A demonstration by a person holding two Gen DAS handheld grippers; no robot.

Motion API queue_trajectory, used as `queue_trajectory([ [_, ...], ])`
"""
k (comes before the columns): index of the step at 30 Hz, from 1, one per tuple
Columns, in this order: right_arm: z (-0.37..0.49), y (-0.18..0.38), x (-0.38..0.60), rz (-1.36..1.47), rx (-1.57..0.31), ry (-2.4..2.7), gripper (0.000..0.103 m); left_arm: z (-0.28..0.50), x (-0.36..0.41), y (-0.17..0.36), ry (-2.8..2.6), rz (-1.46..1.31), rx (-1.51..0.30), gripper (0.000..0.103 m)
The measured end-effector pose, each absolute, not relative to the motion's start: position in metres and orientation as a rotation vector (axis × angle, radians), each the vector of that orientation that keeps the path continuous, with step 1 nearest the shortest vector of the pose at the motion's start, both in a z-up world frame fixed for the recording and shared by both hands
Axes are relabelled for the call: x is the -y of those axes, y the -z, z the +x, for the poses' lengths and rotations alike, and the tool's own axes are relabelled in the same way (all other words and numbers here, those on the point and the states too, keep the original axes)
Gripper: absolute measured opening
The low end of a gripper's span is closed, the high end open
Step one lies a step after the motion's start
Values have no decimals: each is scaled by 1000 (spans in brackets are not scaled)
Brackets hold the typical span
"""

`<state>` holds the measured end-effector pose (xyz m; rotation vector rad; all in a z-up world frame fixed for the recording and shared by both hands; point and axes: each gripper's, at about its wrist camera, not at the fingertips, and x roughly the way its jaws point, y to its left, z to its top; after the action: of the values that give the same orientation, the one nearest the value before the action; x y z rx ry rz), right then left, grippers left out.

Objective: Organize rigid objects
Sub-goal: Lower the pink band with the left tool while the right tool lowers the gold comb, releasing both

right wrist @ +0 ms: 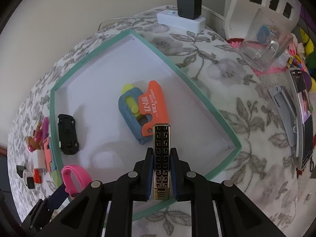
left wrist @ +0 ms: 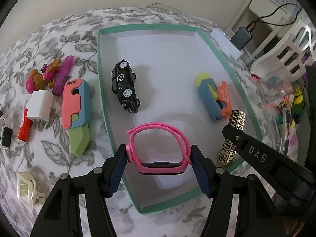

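A teal-rimmed white box [left wrist: 150, 26] [right wrist: 197, 86] lies on the floral cloth. In it are a black toy car [left wrist: 124, 86] [right wrist: 67, 136] and an orange-blue toy knife [left wrist: 215, 98] [right wrist: 144, 110]. My left gripper [left wrist: 159, 167] is shut on a pink watch band [left wrist: 158, 148] [right wrist: 75, 177] above the box's near end. My right gripper [right wrist: 162, 169] is shut on a black-gold patterned bar [right wrist: 162, 158] [left wrist: 231, 138] over the box's near right corner.
Left of the box lie a pink-blue-green toy knife [left wrist: 77, 112], a white charger [left wrist: 39, 106], a red item [left wrist: 23, 128], a purple tube [left wrist: 63, 75], a bear figure [left wrist: 41, 77] and a cream clip [left wrist: 25, 187]. A glass [right wrist: 264, 41], phone [right wrist: 304, 116] and power strip [right wrist: 181, 21] stand right.
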<state>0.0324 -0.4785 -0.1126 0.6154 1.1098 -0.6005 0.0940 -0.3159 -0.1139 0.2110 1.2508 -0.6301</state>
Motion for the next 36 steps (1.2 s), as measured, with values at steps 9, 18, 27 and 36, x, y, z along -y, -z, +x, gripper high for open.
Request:
queue_trajectory([
  [9, 43, 112, 462, 589, -1158, 529, 18, 101, 303, 115, 586, 220, -1264, 66],
  [18, 46, 103, 453, 574, -1148, 539, 20, 102, 303, 115, 587, 235, -1272, 66],
  [27, 45, 74, 448, 537, -1069, 564, 24, 105, 301, 112, 589, 197, -1296, 66],
  [36, 41, 26, 439, 481, -921, 583, 24, 117, 277, 84, 571, 76, -1248, 67],
])
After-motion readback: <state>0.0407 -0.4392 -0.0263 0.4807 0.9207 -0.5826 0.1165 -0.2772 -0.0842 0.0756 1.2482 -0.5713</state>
